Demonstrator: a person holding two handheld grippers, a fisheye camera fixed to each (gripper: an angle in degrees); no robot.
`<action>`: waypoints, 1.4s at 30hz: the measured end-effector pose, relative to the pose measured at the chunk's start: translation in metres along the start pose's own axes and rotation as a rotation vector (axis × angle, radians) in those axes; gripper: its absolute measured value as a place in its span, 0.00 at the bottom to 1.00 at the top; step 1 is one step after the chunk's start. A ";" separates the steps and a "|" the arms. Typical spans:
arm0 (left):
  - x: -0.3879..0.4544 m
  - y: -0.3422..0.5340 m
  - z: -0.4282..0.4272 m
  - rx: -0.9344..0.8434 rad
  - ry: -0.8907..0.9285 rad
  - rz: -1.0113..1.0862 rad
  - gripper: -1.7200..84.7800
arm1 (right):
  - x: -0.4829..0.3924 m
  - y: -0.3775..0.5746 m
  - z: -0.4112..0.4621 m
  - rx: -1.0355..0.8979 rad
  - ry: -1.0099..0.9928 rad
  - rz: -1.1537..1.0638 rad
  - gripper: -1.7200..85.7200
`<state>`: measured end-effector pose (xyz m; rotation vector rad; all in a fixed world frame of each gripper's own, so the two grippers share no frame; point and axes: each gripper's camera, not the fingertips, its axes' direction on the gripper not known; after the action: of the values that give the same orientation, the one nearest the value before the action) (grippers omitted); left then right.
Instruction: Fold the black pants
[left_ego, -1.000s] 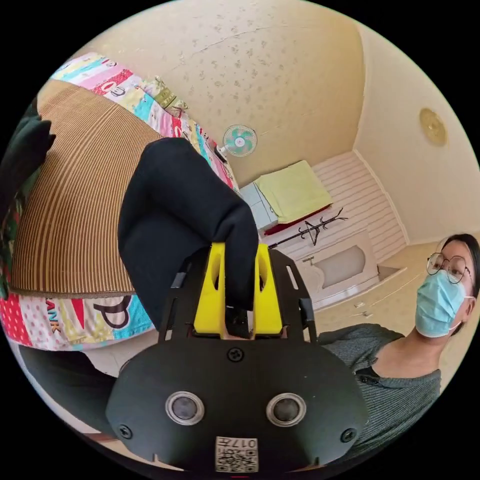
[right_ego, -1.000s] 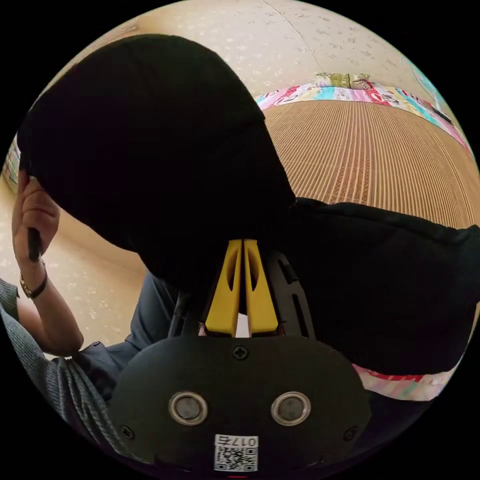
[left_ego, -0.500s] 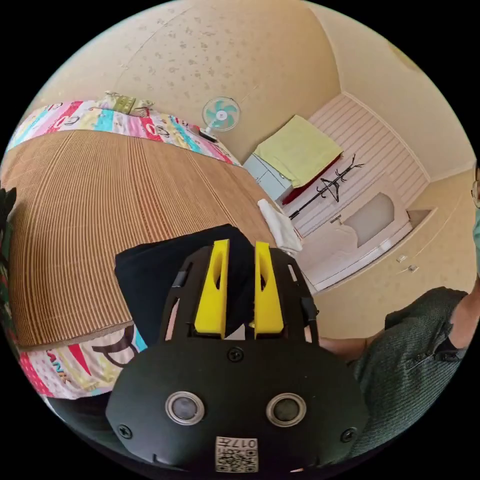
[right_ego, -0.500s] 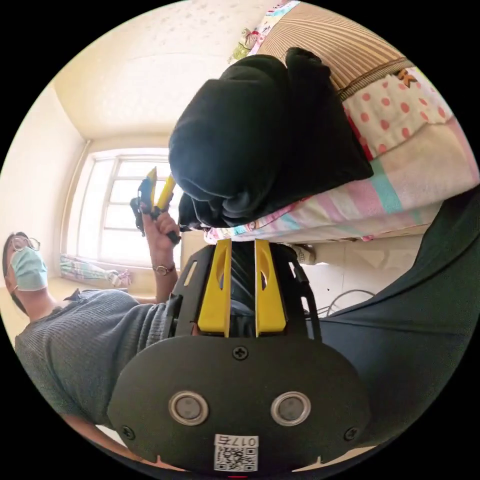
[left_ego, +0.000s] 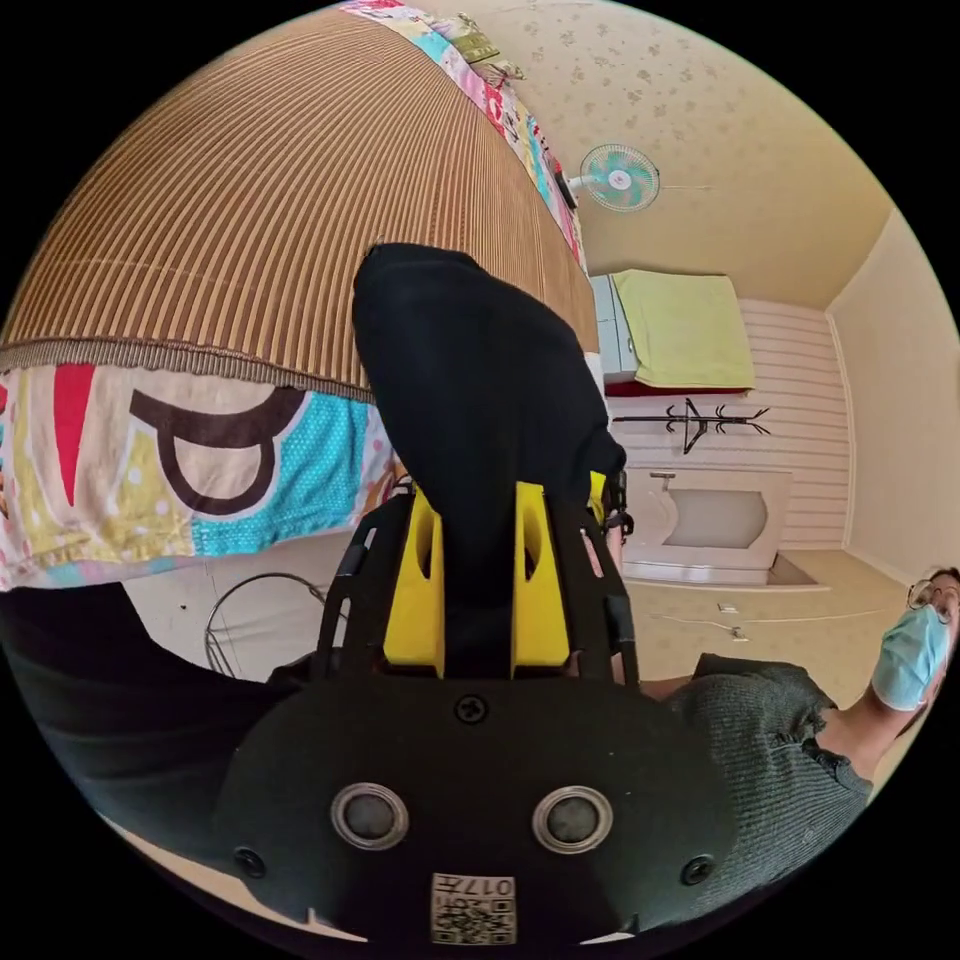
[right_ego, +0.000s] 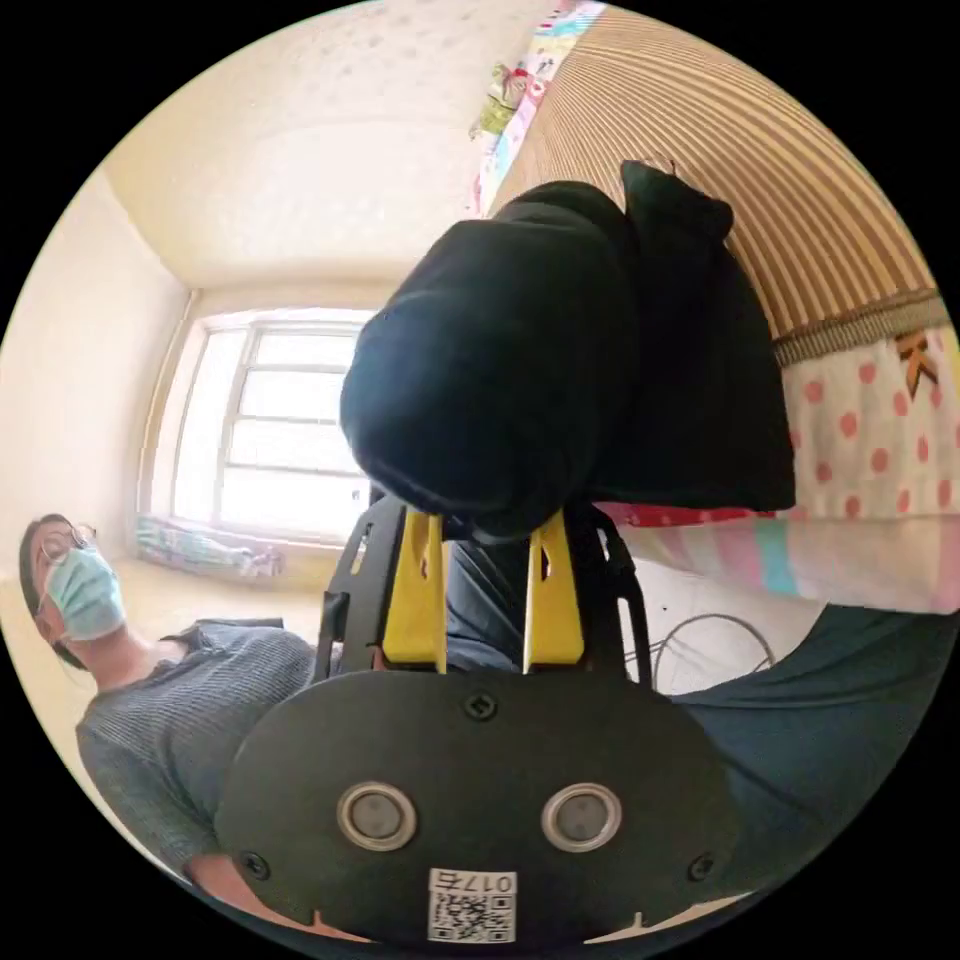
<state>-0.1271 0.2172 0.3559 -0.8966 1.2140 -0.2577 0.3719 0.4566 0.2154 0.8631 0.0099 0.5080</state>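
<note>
In the left gripper view, the black fabric pants (left_ego: 470, 380) run from the striped brown woven mat (left_ego: 250, 200) on the bed down between the yellow jaws of the left tool (left_ego: 478, 500), which grasps them. In the right gripper view, the right tool (right_ego: 485, 525) stands parted, the bundled pants (right_ego: 520, 370) resting just above its tips. Half a second ago the left tool was raised, away from the pants.
</note>
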 end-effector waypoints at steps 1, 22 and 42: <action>-0.006 -0.001 0.006 -0.021 0.040 -0.013 0.17 | 0.005 0.001 -0.014 0.019 0.053 -0.030 0.15; 0.067 0.025 0.036 -0.335 0.250 0.028 0.11 | 0.047 -0.023 0.037 -0.068 -0.178 0.164 0.35; 0.172 0.242 -0.416 1.077 -0.117 0.278 0.20 | -0.328 -0.230 0.433 -0.403 -0.414 -0.480 0.20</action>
<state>-0.4997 0.0769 0.0357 0.1899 0.8795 -0.5491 0.2713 -0.1222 0.2698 0.5282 -0.2513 -0.1253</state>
